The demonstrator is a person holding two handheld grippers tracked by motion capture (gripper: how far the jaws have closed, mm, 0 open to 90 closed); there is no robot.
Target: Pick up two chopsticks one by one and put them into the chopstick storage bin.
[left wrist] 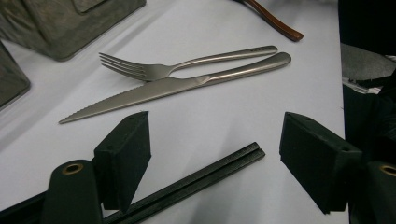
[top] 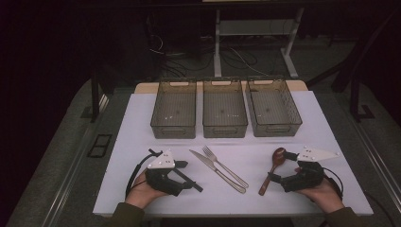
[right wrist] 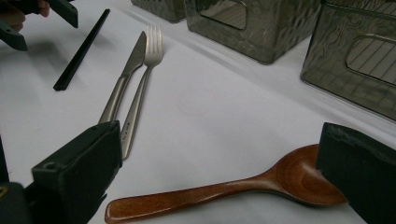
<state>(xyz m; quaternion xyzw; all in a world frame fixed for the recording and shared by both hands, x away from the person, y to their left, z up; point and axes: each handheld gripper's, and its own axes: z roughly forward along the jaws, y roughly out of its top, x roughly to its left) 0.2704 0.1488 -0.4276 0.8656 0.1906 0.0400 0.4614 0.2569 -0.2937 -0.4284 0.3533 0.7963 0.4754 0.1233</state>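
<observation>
A white table holds three clear bins in a row at the far side and, nearer the person, one knife, one fork, one wooden spoon and one pair of black chopsticks; knife and fork lie side by side, touching, in the middle. The left gripper rests at the left with its jaws spread, the chopsticks lying on the table between them; the right gripper rests at the right, jaws spread either side of the spoon, which lies flat on the table, not pinched.
</observation>
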